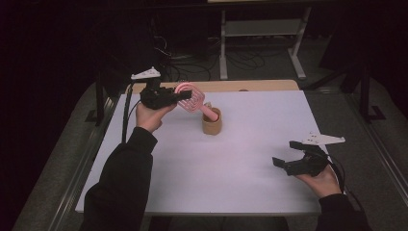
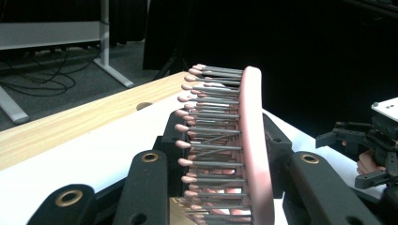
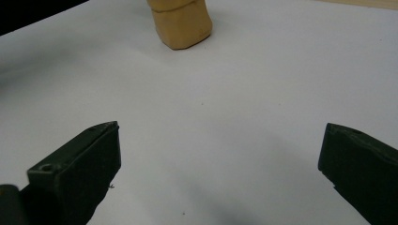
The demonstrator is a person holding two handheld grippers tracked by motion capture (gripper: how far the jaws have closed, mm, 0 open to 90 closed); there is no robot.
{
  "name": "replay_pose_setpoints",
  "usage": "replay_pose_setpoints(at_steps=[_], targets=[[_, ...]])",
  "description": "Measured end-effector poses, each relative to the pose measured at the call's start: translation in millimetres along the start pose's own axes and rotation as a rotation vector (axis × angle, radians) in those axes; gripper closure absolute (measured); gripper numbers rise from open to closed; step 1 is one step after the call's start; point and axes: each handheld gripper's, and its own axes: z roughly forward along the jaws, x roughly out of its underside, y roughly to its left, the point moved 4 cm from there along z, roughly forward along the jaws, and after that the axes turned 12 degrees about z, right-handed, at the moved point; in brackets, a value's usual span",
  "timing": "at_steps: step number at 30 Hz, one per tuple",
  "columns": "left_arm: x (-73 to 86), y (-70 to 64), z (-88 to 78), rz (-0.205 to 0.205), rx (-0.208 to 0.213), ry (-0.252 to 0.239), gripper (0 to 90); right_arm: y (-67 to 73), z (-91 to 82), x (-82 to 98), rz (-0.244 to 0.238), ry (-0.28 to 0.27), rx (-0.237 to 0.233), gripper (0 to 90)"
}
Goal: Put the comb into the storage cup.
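Nearest us, our right hand [image 1: 323, 182] holds the right gripper [image 1: 285, 155] low over the white table [image 1: 231, 163], near its right edge. Its jaws stand wide apart with nothing between them. In the right gripper view only bare table lies between the two black jaws. Ahead of them and a little to the left stands a tan cup [image 3: 179, 21], well apart from the gripper.

Farther out, our left hand [image 1: 150, 114] holds the left gripper [image 1: 185, 95] raised above the table's far left part. It is clamped on the head of a pink brush [image 1: 191, 97]. In the left gripper view the brush [image 2: 253, 140] stands on edge between the jaws. Its pink back faces right, and its grey bristles with pink tips point left.

From the high view, the brush slopes down and away from the left gripper, toward the table's middle. Its handle end sits in the cup [image 1: 211, 124], just beyond the jaws. The cup stands upright on the table.

Past the left gripper we see a strip of bare wood [image 1: 255, 85] along the far edge. Beyond it lie a dark floor with cables [image 1: 240, 60] and a grey stand [image 1: 262, 29].
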Motion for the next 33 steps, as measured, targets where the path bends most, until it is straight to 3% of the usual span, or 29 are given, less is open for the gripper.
replay_pose_setpoints(at_steps=[11,16,22,33], targets=[[7.4,-1.5,15.0,0.0,0.006,0.029,63.4,-0.5,0.7,1.9,-0.003,0.009,0.001,0.0],[13.7,2.4,15.7,-0.033,-0.009,0.011,63.3,-0.5,0.3,1.7,-0.001,0.006,0.0,0.0],[23.8,6.9,16.8,-0.052,-0.023,0.025,63.4,-0.4,0.4,1.8,-0.002,0.007,0.0,0.0],[33.8,13.1,12.5,-0.109,-0.028,-0.013,63.3,-0.6,0.6,2.2,-0.002,0.008,-0.001,0.0]])
